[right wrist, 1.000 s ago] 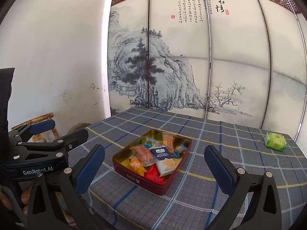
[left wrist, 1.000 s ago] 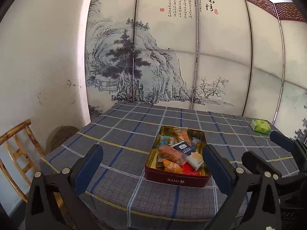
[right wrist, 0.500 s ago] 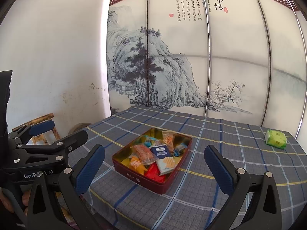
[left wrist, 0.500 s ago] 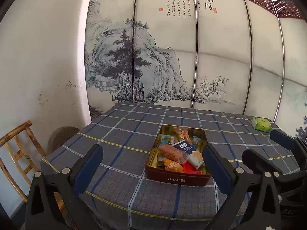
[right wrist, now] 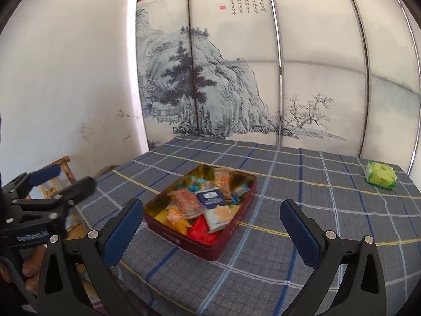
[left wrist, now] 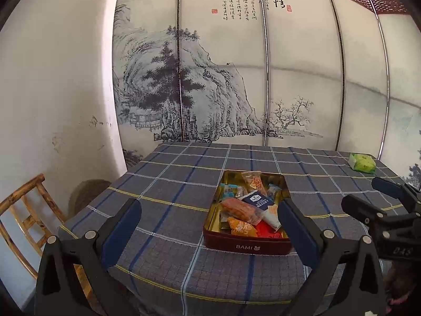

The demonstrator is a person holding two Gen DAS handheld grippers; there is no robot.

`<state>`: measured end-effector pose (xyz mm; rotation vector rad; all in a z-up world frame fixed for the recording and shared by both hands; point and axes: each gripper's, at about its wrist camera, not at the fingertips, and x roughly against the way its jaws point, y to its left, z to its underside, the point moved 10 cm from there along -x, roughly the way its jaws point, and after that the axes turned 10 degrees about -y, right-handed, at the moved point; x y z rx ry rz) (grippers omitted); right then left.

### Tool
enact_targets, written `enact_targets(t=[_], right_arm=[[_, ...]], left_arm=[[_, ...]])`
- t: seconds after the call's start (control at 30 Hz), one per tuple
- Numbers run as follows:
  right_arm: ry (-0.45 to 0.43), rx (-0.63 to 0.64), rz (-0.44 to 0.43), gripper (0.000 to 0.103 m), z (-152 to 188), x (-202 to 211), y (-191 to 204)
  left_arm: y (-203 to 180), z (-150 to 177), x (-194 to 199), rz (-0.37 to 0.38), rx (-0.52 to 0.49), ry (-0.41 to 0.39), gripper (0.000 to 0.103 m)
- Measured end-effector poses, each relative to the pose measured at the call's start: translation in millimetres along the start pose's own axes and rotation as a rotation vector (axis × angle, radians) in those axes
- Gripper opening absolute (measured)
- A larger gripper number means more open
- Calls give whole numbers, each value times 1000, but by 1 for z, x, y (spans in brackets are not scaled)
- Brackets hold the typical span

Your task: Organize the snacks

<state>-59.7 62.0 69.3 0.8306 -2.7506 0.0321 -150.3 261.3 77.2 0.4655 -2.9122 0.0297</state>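
Observation:
A dark red tin [left wrist: 247,246] [right wrist: 231,226] with a gold inside holds several wrapped snacks, among them an orange packet [left wrist: 240,209] and a blue-and-white packet [right wrist: 211,197]. It sits on the checked tablecloth near the front edge. A green snack packet [left wrist: 361,162] [right wrist: 380,175] lies alone at the far right of the table. My left gripper [left wrist: 209,227] is open and empty, held back from the tin's near left. My right gripper [right wrist: 211,227] is open and empty, held above the front of the tin.
The table with its grey checked cloth [left wrist: 171,184] stands against a painted folding screen [left wrist: 223,79]. A bamboo chair [left wrist: 23,210] and a round woven stool [left wrist: 86,192] stand at the table's left, by a white wall. Each gripper shows in the other's view.
Both grippers have moved forward toward the table, so the tin looks closer. The right view has tilted down and turned slightly. Both stay open.

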Motion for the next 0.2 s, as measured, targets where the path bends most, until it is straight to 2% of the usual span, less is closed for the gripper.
enact_targets(t=[0.07,0.2], right_arm=[[56,-12,53,103,14,-19,-39],[251,-82,177,103,58,-61,-132]], left_arm=[[4,-3,-4,-10,-11,-3,103],[12,2,-19,-32,3,48,103]])
